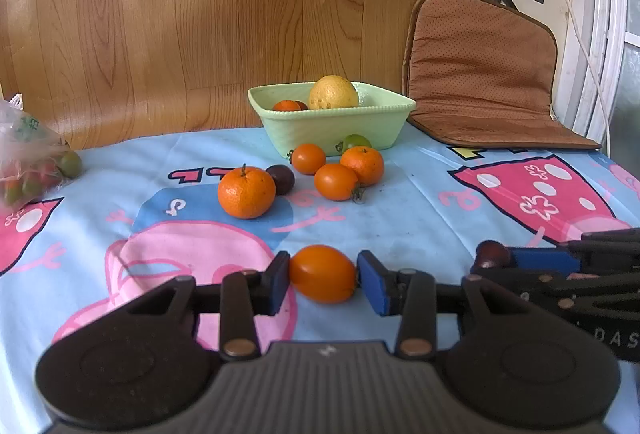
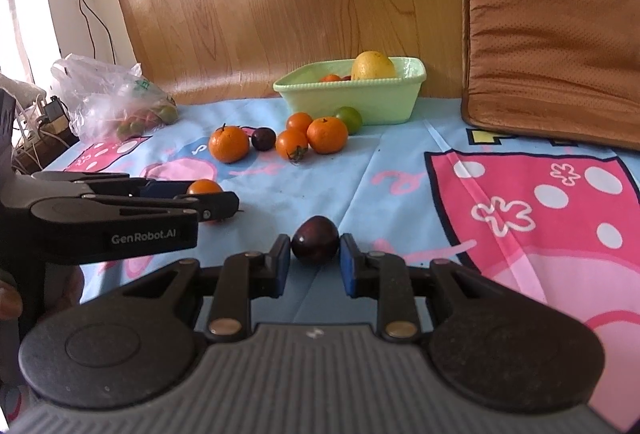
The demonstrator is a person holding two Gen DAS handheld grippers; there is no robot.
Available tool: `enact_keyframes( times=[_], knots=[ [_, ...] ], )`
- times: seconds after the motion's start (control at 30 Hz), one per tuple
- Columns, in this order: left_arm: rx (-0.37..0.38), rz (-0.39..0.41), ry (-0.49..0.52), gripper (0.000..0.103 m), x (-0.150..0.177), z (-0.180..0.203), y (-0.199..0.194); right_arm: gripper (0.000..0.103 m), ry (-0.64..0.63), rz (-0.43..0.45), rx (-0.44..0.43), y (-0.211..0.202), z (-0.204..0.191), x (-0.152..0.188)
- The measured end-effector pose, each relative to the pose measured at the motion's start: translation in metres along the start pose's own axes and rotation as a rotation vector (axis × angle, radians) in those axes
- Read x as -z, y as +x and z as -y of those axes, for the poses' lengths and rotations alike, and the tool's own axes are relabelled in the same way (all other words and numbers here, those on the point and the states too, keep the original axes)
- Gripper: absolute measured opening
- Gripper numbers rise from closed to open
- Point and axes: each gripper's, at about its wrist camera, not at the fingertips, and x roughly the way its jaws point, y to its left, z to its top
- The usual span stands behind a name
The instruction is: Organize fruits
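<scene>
Left gripper (image 1: 323, 281) is clamped on an orange tomato (image 1: 322, 273); right gripper (image 2: 314, 261) is clamped on a dark purple tomato (image 2: 314, 244). Both are near, over the tablecloth (image 1: 420, 210); the green bowl (image 1: 332, 126) stands far behind loose fruit.

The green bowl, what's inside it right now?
In the green bowl: a large yellow fruit, a small orange one and something dark beside it. The wall hides anything lower.
</scene>
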Motion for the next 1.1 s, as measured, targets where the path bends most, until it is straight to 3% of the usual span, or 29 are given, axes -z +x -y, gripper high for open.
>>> enact_keyframes(
  times=[0.43, 0.53, 0.63, 0.7, 1.0, 1.1],
  knots=[
    [0.007, -0.016, -0.007, 0.038, 0.003, -0.001, -0.004, 0.030, -0.005, -0.002, 0.007, -0.002, -0.001, 0.001],
    [0.025, -0.026, 0.006, 0.036, 0.017, 0.003, -0.021, 0.031, -0.009, 0.001, 0.000, -0.015, -0.005, 0.011],
    [0.078, -0.003, 0.022, 0.037, 0.036, 0.010, -0.046, 0.031, -0.012, 0.007, -0.022, -0.035, -0.009, 0.025],
    [0.071, 0.030, 0.054, 0.038, 0.039, 0.016, -0.054, 0.031, -0.020, 0.004, -0.021, -0.042, -0.011, 0.031],
    [0.083, -0.003, 0.039, 0.038, 0.036, 0.015, -0.045, 0.033, 0.004, 0.013, -0.034, -0.041, -0.010, 0.031],
    [0.080, -0.003, 0.044, 0.039, 0.036, 0.017, -0.045, 0.039, -0.004, 0.012, -0.046, -0.041, -0.011, 0.032]
  ],
)
